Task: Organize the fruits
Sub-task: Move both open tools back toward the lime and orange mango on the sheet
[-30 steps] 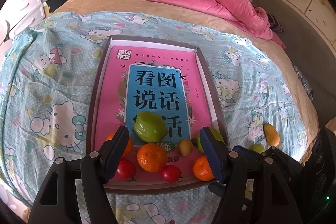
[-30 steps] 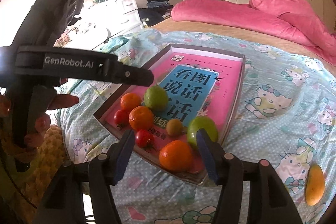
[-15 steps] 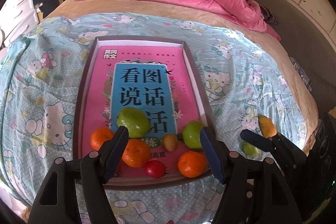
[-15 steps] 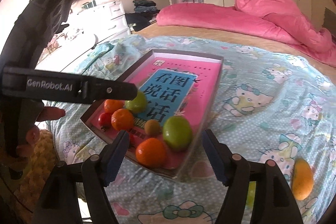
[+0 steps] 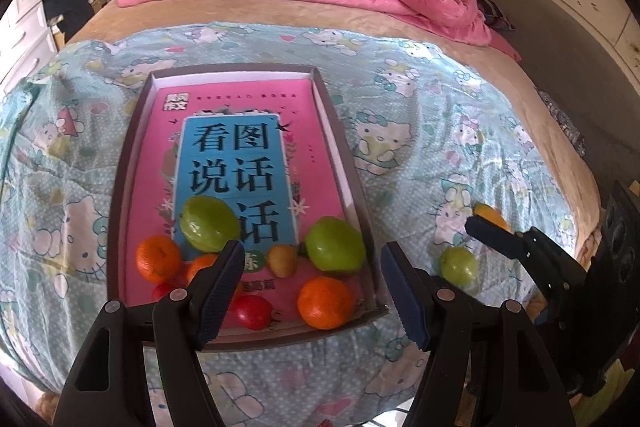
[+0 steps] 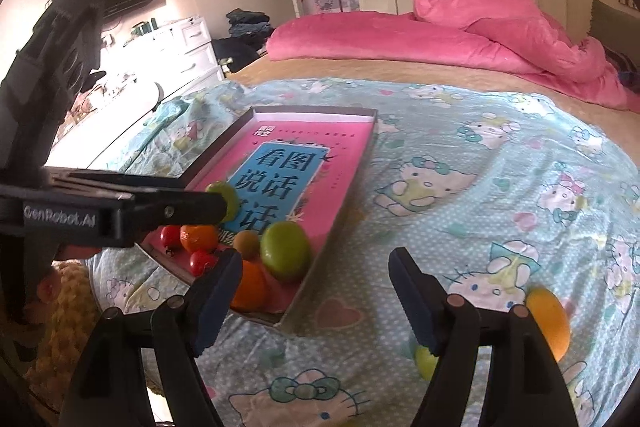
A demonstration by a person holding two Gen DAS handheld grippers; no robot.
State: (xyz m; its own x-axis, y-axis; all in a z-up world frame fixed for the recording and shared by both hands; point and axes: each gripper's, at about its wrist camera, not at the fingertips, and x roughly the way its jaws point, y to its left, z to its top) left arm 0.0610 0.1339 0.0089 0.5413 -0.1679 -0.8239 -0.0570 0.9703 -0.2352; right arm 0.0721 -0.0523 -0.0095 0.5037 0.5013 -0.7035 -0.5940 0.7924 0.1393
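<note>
Fingers of left gripper (image 5: 312, 291) wide and empty; right gripper (image 6: 316, 301) opening, empty.

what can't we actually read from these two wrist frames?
- Small green fruit on the blanket: right wrist view, mostly behind the right tool finger.
- Orange in the box: left wrist view, partly behind the left tool finger.
- Book title's lowest lines: covered by fruit.

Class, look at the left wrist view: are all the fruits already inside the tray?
No, a green fruit and an orange fruit lie on the bedsheet beside the tray.
</note>
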